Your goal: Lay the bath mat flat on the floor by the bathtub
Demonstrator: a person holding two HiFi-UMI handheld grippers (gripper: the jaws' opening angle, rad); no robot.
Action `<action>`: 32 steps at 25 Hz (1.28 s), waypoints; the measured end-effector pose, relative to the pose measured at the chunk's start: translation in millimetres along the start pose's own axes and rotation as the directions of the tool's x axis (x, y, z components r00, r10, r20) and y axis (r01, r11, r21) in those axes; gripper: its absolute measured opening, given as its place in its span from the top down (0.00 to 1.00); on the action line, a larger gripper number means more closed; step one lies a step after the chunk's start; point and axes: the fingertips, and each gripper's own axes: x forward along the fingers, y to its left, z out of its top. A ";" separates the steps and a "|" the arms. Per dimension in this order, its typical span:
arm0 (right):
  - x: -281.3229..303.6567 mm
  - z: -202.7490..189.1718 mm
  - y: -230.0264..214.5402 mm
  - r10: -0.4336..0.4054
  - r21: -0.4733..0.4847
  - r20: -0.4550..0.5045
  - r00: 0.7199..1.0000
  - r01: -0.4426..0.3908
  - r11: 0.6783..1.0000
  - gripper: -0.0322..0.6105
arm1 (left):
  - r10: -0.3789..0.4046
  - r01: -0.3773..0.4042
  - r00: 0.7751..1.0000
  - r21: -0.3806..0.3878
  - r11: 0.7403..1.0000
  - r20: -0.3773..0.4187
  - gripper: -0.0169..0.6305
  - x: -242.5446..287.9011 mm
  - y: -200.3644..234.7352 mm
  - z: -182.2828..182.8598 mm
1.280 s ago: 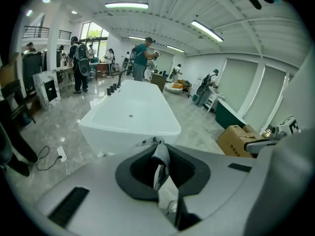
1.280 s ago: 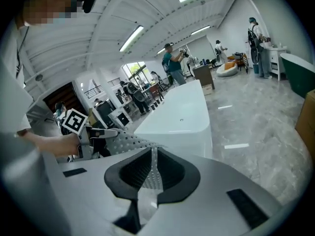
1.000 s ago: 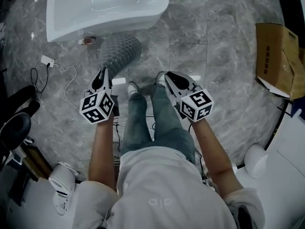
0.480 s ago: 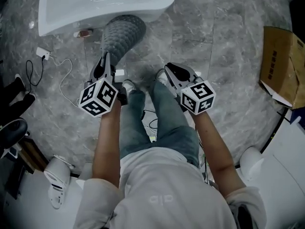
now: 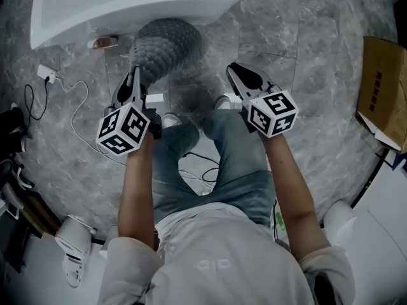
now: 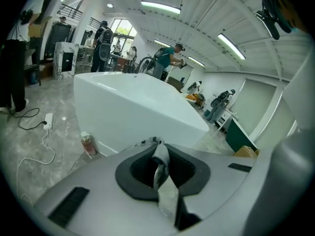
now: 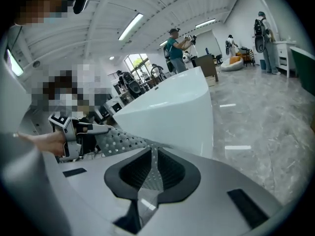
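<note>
1. The bath mat point(image 5: 166, 48) is a grey, nubbly thing and it's obviously soft. It hangs off the ground between the two grippers, sagging and bunching in the middle, right in front of the bathtub point(image 5: 127, 5). None of it is laid flat yet.
2. I'd guess it's light but floppy, with zero stiffness, so it'll fold on itself wherever it isn't held. The underside in the right gripper view is a perforated, rubbery-looking sheet (probably grippy once it's on tile, so dragging it to fix wrinkles may not go well).
3. The left gripper point(image 5: 135, 84) has its fingers pinched together on a thin fold of the mat's edge.
4. The right gripper point(image 5: 236, 74) is the same, with its fingers closed on the edge and the mat stretching away from them toward the other gripper.
5. Best hold, I think, is what they've got: two points along one edge, well apart, so the sheet stays spread. Pulling them further apart before lowering should take out the sag.
6. The grey marble floor point(image 5: 305, 94) beside the tub looks open. There's a small bottle point(image 5: 102, 42) under the tub rim and a white cable point(image 5: 76, 116) off to the left, both worth keeping the mat off.
</note>
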 end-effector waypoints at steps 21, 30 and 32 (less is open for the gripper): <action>222.1 -110.5 -61.3 0.082 -0.299 -0.162 0.983 -0.128 0.946 0.85 | 0.060 -0.013 0.988 0.306 0.952 -0.144 0.87 126.2 240.9 -91.4; 313.8 -171.4 -101.1 0.045 -0.313 -0.281 0.959 -0.136 0.940 0.74 | 0.080 -0.015 0.978 0.315 0.949 -0.195 0.86 196.1 344.8 -140.3; 330.9 -192.6 -106.8 0.046 -0.300 -0.326 0.944 -0.150 0.942 0.69 | 0.098 -0.038 0.980 0.316 0.948 -0.174 0.85 203.5 369.9 -147.0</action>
